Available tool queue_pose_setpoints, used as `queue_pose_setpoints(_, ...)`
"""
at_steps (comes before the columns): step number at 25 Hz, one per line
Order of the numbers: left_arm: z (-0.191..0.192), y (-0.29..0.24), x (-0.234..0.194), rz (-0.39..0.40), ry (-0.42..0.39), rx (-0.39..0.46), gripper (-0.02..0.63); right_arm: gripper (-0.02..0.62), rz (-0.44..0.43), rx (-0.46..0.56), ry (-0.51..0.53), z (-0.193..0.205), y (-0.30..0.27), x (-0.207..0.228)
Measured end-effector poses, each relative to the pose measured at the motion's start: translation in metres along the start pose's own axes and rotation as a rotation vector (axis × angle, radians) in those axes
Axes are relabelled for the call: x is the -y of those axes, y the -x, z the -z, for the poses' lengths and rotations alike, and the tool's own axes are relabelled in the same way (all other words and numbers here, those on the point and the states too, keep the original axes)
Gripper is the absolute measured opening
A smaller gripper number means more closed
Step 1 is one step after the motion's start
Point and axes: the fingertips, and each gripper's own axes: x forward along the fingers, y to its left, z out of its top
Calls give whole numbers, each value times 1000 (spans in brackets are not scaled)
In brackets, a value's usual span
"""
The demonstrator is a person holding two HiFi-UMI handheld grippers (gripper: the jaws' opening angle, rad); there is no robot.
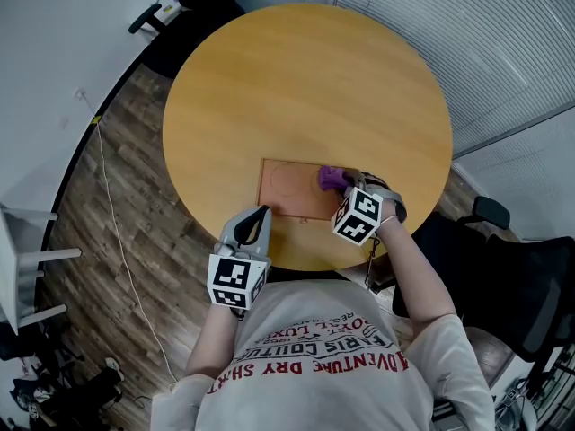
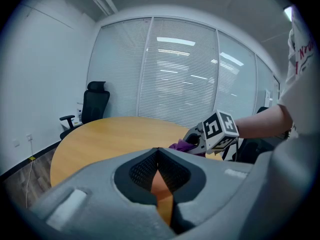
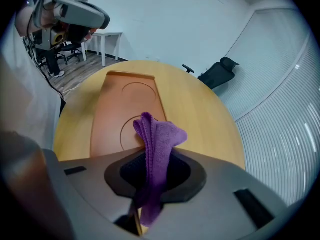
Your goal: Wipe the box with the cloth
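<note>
A flat brown box (image 1: 289, 189) with a circle pressed into its lid lies on the round wooden table (image 1: 305, 88), near the front edge. My right gripper (image 1: 347, 184) is shut on a purple cloth (image 1: 331, 178) at the box's right end. In the right gripper view the cloth (image 3: 156, 139) stands bunched up between the jaws, above the box (image 3: 122, 101). My left gripper (image 1: 260, 214) is shut and holds nothing. It hovers at the table's front edge, by the box's near left corner. From the left gripper view I see the right gripper (image 2: 194, 139) and the cloth (image 2: 180, 146).
A black office chair (image 1: 160, 16) stands beyond the table's far left. Another dark chair (image 1: 512, 277) is at my right. A white side table (image 1: 18, 259) and a cable (image 1: 117, 241) are on the wood floor to the left. Blinds (image 1: 467, 34) line the far right.
</note>
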Motion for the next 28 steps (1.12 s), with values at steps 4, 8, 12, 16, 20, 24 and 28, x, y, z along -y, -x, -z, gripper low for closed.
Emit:
queue_pose_setpoints(4,1,3,9,11,-5,-3,9,75,-46,14,-14,1,8,-18)
queue_pose_setpoints(8,5,3,17,25,-7,-14,9,75,-75,25,-27,5,20,-33)
queue_pose_setpoints(12,12,0,18,38,-5,-23,9,75,-88,29,-35,4,21,-42)
queue_pose_setpoints(16,17,4,25,56,-9,-13,9,75,-121,21,-38,7,26,-57)
queue_pose_setpoints(20,21,10,25,66,-8,-9,9,75,-155,-4,-31,5,31,-74)
queue_pose_setpoints(24,24,13,28,78,-15,-8,9,74,-213,-41,-30,8,38,-91)
queue_pose_setpoints(28,23,15,33,87,-29,6,9,75,-253,-51,-43,13,43,-106)
